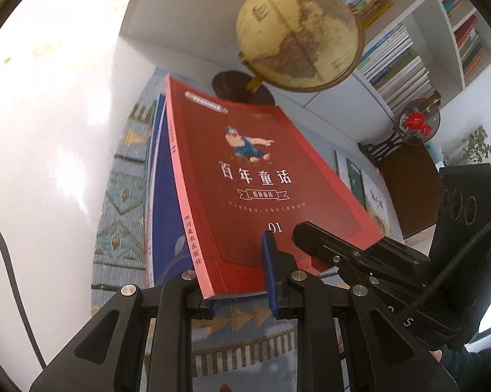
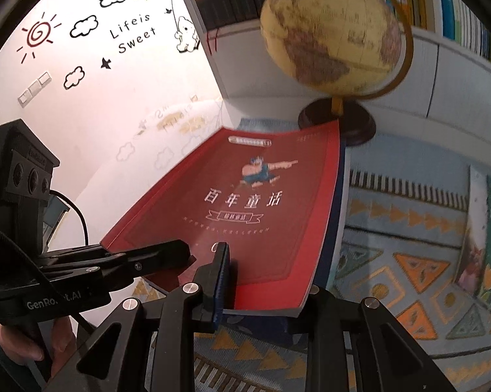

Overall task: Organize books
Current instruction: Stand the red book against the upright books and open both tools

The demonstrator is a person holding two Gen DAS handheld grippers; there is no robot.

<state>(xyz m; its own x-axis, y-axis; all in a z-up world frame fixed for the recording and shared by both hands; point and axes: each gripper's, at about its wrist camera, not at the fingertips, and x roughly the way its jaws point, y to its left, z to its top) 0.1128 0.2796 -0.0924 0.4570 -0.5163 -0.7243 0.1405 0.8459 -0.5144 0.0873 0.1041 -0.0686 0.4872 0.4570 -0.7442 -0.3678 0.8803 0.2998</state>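
A red book [image 1: 245, 176] with white Chinese title and a cartoon figure lies on top of a blue book [image 1: 162, 215], the stack tilted above a patterned cloth. My left gripper [image 1: 239, 289] is shut on the near edge of the stack, one blue pad [image 1: 269, 261] on the red cover. My right gripper [image 2: 262, 281] is shut on the same red book [image 2: 255, 202] and the blue book [image 2: 338, 228] under it, its blue pad [image 2: 222, 271] on the cover. Each gripper shows in the other's view: the right one [image 1: 314, 238], the left one [image 2: 167, 254].
A beige globe [image 1: 297, 36] on a dark stand [image 2: 340, 121] is just beyond the books. White shelves full of books [image 1: 396, 65] fill the right. Two more books [image 2: 487, 235] lie on the patterned cloth [image 2: 402, 228]. A white wall [image 1: 49, 130] is at left.
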